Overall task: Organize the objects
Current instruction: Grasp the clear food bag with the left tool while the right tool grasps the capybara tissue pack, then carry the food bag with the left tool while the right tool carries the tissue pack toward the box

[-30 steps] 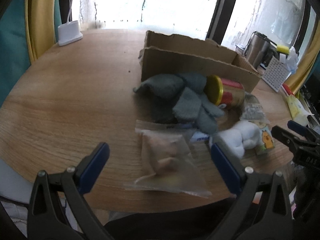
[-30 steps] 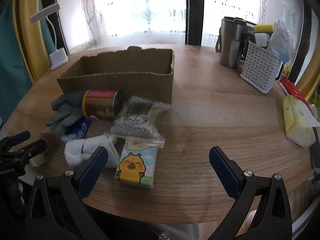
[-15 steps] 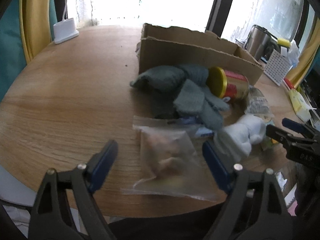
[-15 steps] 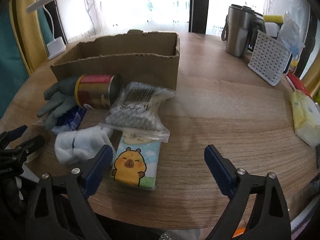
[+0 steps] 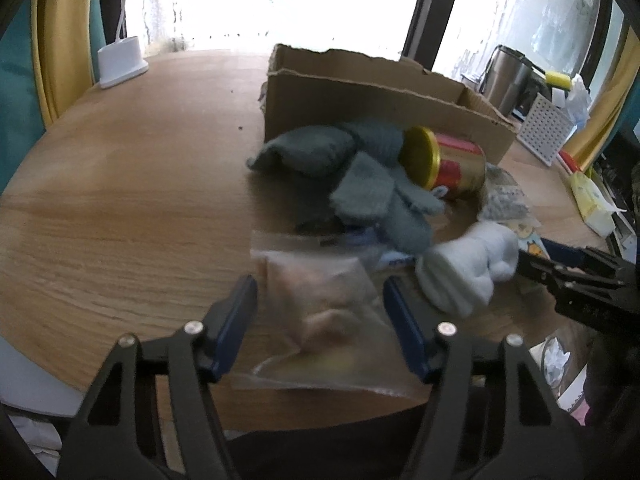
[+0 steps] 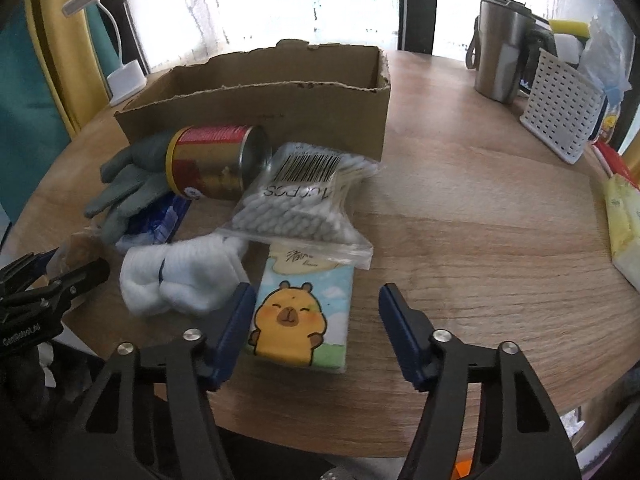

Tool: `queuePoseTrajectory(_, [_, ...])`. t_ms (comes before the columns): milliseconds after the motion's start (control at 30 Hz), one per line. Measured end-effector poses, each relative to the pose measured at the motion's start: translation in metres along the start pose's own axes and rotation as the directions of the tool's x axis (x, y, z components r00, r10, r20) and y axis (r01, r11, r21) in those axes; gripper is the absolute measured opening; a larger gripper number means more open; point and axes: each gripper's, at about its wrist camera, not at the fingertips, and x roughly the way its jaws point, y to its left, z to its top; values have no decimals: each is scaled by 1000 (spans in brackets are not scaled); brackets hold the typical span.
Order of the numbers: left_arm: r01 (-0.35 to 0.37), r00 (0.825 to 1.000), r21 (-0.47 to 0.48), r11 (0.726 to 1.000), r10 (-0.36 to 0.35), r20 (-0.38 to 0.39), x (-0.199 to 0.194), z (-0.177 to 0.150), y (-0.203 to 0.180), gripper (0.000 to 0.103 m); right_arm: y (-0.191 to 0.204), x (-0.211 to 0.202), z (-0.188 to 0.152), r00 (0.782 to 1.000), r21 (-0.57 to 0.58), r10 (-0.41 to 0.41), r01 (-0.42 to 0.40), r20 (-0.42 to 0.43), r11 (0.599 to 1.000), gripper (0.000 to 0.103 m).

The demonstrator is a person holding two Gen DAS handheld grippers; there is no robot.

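Observation:
A clear bag with pinkish contents [image 5: 320, 312] lies at the table's near edge, between the fingers of my open left gripper [image 5: 320, 304]. Grey gloves [image 5: 352, 176], a red and gold can [image 5: 444, 164] on its side, and white socks [image 5: 464, 268] lie in front of an open cardboard box [image 5: 380, 100]. My open right gripper [image 6: 316, 308] straddles a tissue pack with a cartoon animal [image 6: 304, 312]. A bag of cotton swabs [image 6: 308, 204] lies partly on that pack, beside the can [image 6: 212, 164] and the socks [image 6: 180, 276]. The box [image 6: 280, 100] stands behind.
A steel mug [image 6: 500, 48], a white perforated basket [image 6: 560, 104] and a yellow pack [image 6: 624, 224] stand at the right. A white lamp base [image 5: 120, 60] is at the far left. A blue wrapper [image 6: 160, 220] lies under the gloves.
Both grippers have moved forward and down toward the table. The left fingers now flank the clear bag and the right fingers flank the tissue pack. Both openings have narrowed.

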Motion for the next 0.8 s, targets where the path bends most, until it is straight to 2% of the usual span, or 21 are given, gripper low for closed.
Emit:
queuePoseTrajectory(100, [3, 1000, 2, 1000, -3, 9, -3, 1, -1, 64, 2, -1, 0, 1000, -5, 15, -15, -3, 1000, 51])
queuePoseTrajectory(267, [10, 1000, 3, 1000, -10, 14, -8, 2, -2, 60, 3, -6, -1, 999, -17, 35, -35, 4, 999, 50])
queuePoseTrajectory(300, [12, 1000, 3, 1000, -12, 17, -10, 2, -2, 53, 4, -8, -1, 999, -19, 40, -39, 8, 999, 50])
queuePoseTrajectory(367, [12, 1000, 2, 1000, -12, 20, -12, 3, -2, 50, 6, -13, 1, 998, -25, 52, -52, 22, 998, 49])
queuePoseTrajectory(700, [6, 1000, 14, 1000, -6, -9, -9, -1, -5, 51, -3, -34, 2, 996, -28, 46, -44, 77, 999, 49])
queuePoseTrajectory(800, [0, 999, -2, 1000, 0, -46, -2, -3, -3, 58, -7, -37, 3, 996, -19, 41, -40, 84, 999, 49])
